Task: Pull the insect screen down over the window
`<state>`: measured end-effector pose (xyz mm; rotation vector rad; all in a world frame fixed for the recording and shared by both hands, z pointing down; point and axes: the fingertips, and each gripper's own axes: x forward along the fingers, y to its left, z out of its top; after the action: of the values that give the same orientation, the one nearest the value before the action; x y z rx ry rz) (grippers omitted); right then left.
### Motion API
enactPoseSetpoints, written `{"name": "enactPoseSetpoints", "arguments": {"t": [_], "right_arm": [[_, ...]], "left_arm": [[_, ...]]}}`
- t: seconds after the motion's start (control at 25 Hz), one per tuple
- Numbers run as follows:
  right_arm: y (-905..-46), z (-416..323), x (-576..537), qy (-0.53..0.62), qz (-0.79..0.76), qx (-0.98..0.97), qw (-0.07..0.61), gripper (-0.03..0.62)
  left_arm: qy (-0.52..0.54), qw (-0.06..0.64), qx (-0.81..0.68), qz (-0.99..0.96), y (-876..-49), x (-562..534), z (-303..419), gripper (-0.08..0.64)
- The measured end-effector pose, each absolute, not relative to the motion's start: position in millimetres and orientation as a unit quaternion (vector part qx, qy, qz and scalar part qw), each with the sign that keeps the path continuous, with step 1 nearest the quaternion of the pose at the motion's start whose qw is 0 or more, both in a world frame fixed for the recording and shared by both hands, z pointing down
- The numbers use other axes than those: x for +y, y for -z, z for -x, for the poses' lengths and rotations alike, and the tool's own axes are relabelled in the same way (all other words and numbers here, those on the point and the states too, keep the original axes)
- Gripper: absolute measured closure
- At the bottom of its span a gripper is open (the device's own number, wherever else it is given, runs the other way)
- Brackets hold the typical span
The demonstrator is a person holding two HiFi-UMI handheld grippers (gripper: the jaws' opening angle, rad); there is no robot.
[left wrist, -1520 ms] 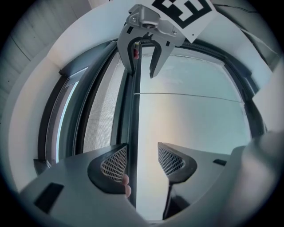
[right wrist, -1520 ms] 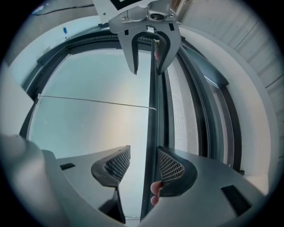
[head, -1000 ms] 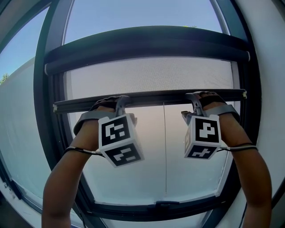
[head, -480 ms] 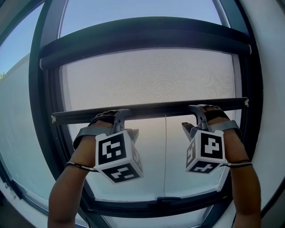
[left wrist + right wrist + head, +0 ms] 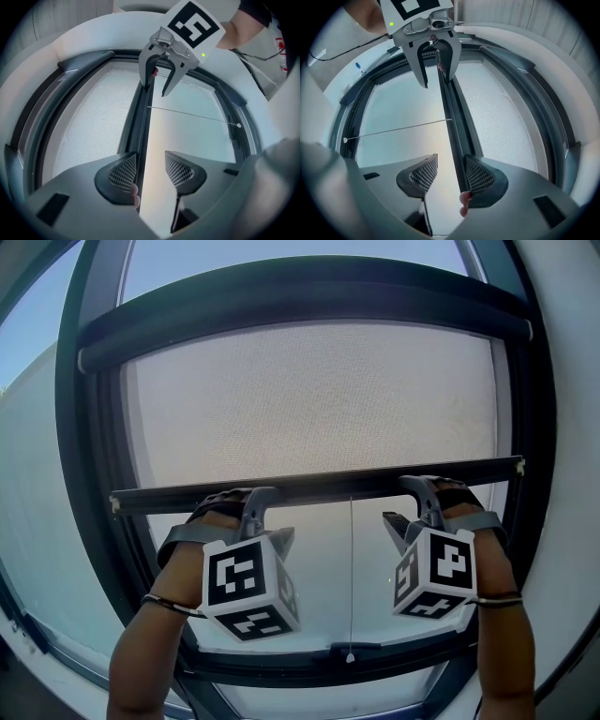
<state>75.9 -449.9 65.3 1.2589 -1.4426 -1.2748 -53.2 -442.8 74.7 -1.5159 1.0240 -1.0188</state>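
My left gripper (image 5: 150, 169) has its cross-hatched black pads (image 5: 123, 172) apart, though the jaws have just been closing a little; the dark straight bottom rail (image 5: 140, 123) of the insect screen runs between them and lies against one pad only, the other standing clear; so I am hooked over the rail, not clamped on it. My right gripper (image 5: 452, 176) is the same: jaws apart, the rail along one pad, daylight at the other. In the head view each upper finger (image 5: 255, 501) rides on top of the rail, one gripper toward each end; that, I judge, is the right hold, since the push comes from above and needs no squeeze.

The grey fine mesh (image 5: 309, 399) hangs from the dark curved cassette (image 5: 300, 301) at the top and covers the upper part of the opening; the rail sits past the middle, with uncovered window between it and the bottom of the black window frame (image 5: 262, 667).

To do this well I should bring both sides down together, so the rail keeps square in its side tracks and does not jam; keep the upper fingers seated so they do not slip off toward the mesh; and steer clear of the thin white pull cord (image 5: 351, 577) hanging between my grippers.
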Motion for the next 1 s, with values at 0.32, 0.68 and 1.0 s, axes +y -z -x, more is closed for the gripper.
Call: {"name": "enactPoseSetpoints", "arguments": {"t": [0.32, 0.68, 1.0], "right_arm": [[-100, -78, -448, 0.489, -0.499, -0.584, 0.413, 0.402], [-133, -78, -446, 0.455, -0.468, -0.614, 0.444, 0.402], [-172, -80, -441, 0.435, -0.456, -0.626, 0.459, 0.402]], "left_arm": [[0.426, 0.486, 0.410, 0.644, -110, -440, 51, 0.367], [0.432, 0.454, 0.388, 0.676, -141, -438, 51, 0.367], [0.449, 0.454, 0.400, 0.658, -180, -435, 48, 0.367]]}}
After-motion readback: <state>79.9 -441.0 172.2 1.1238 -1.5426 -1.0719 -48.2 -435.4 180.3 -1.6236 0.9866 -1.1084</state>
